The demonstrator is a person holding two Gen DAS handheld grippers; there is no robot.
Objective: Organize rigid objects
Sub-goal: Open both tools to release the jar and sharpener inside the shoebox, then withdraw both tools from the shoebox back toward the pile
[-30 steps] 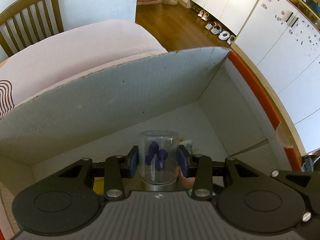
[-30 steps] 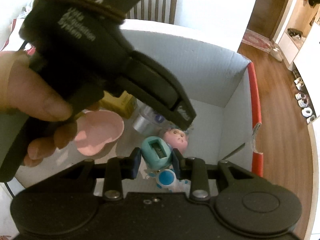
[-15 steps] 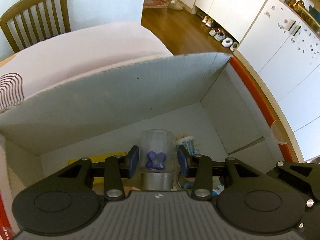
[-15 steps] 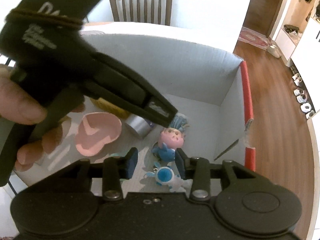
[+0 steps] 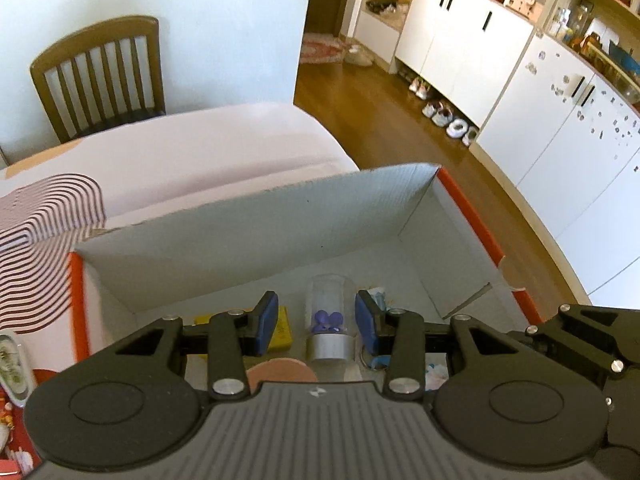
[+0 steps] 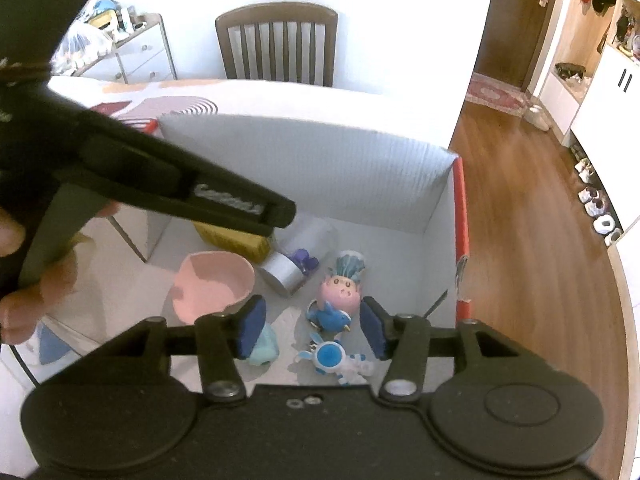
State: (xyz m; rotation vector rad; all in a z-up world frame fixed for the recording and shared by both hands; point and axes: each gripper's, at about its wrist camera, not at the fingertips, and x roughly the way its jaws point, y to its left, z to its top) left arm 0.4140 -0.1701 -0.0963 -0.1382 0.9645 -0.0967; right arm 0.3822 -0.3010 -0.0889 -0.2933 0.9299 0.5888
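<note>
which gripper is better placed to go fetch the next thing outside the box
Probably left: the left gripper is open and empty, and table items show at its left edge. The right gripper, also open, looks into the box.

- The bench [image 5: 208, 148], under a pale pink cloth with a striped arch print at the left of the frame, carries an open cardboard box [image 5: 256, 224].
- The box [image 6: 320, 160] fills the frame's centre, red-edged outside.
- A small dish [image 5: 12, 360] lies at the lower left edge.
</note>
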